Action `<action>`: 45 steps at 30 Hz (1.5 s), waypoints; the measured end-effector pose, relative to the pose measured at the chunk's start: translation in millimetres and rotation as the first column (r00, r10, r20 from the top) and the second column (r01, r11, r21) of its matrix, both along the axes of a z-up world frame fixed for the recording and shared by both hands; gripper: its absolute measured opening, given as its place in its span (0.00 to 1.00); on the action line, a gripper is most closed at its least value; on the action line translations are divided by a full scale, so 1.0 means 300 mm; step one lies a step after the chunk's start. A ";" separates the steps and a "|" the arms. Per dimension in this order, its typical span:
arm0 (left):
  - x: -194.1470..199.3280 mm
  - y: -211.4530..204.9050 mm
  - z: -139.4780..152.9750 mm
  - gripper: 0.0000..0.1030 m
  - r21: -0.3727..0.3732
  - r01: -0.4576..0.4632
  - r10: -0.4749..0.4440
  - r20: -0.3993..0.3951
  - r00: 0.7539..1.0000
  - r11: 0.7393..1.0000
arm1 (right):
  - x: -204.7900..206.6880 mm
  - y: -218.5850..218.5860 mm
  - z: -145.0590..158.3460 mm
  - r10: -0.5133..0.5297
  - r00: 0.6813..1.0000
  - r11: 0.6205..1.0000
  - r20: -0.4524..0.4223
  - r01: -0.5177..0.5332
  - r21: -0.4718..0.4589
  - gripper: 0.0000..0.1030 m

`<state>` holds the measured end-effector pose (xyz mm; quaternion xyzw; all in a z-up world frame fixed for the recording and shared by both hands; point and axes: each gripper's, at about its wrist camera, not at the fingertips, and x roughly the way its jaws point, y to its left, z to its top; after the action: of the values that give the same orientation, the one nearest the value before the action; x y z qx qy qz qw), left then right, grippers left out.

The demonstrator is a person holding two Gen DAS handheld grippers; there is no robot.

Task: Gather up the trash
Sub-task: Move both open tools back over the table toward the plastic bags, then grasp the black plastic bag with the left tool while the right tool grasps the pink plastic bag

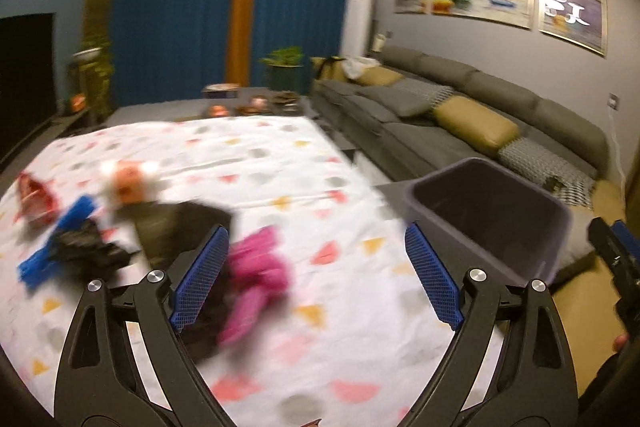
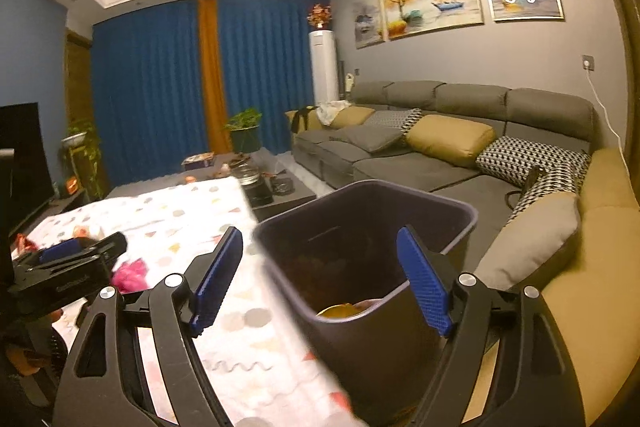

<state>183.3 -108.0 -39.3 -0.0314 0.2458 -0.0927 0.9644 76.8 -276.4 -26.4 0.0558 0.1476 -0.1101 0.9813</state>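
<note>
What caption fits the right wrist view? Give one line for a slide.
Open right gripper poised at the dark bin beside the patterned tablecloth, grey sofa behind.

Left wrist view: looks forward and down over patterned surface (image 1: pixel 256 155), bin (image 1: pixel 492 211) at right. Right wrist view: close above bin (image 2: pixel 368 227). Both share sofa (image 1: pixel 460 99), curtains (image 2: pixel 160 75).

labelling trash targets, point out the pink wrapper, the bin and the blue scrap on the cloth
pink wrapper (image 1: pixel 258 269), left wrist view, middle of the crumpled pink piece
bin (image 2: pixel 460 213), right wrist view, far right rim
blue scrap (image 1: pixel 74 213), left wrist view, upper end of the blue strip
</note>
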 end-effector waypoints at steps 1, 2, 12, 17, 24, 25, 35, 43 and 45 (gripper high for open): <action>-0.013 0.040 -0.007 0.86 0.006 -0.029 0.029 -0.004 1.000 1.000 | -0.002 0.014 0.001 0.008 1.000 1.000 -0.001 -0.008 -0.002 0.75; -0.019 0.077 -0.009 0.86 0.007 -0.050 0.050 -0.009 0.999 0.999 | -0.002 0.027 0.002 0.018 1.000 1.000 -0.001 -0.018 -0.003 0.75; -0.131 0.355 -0.047 0.86 -0.014 -0.186 0.185 -0.032 0.982 0.983 | -0.004 0.218 -0.021 0.137 0.990 0.991 -0.018 -0.137 -0.002 0.75; -0.150 0.413 -0.048 0.86 -0.033 -0.208 0.207 -0.030 0.978 0.977 | 0.019 0.306 -0.026 0.180 0.983 0.983 -0.022 -0.181 -0.017 0.75; -0.103 0.389 -0.053 0.86 -0.066 -0.141 0.138 -0.049 0.989 0.988 | 0.052 0.373 -0.057 0.211 0.977 0.977 -0.041 -0.212 -0.019 0.75; -0.084 0.379 -0.058 0.86 -0.076 -0.122 0.118 -0.060 0.991 0.990 | 0.053 0.378 -0.059 0.214 0.976 0.977 -0.043 -0.215 -0.019 0.75; 0.087 0.304 -0.105 0.81 -0.076 -0.052 0.044 -0.105 0.993 0.996 | 0.111 0.394 -0.088 0.232 0.970 0.971 -0.075 -0.235 -0.031 0.75; 0.155 0.288 -0.159 0.28 -0.117 0.014 -0.036 -0.188 0.982 0.993 | 0.172 0.408 -0.112 0.254 0.961 0.966 -0.108 -0.257 -0.019 0.75; 0.158 0.290 -0.166 0.16 -0.124 0.022 -0.046 -0.193 0.980 0.992 | 0.189 0.414 -0.116 0.260 0.958 0.965 -0.118 -0.263 -0.016 0.75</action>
<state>230.8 -20.9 -88.9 -0.0948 0.3336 -0.1205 0.9302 133.6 -152.4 -61.1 0.0138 0.2082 0.0152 0.9779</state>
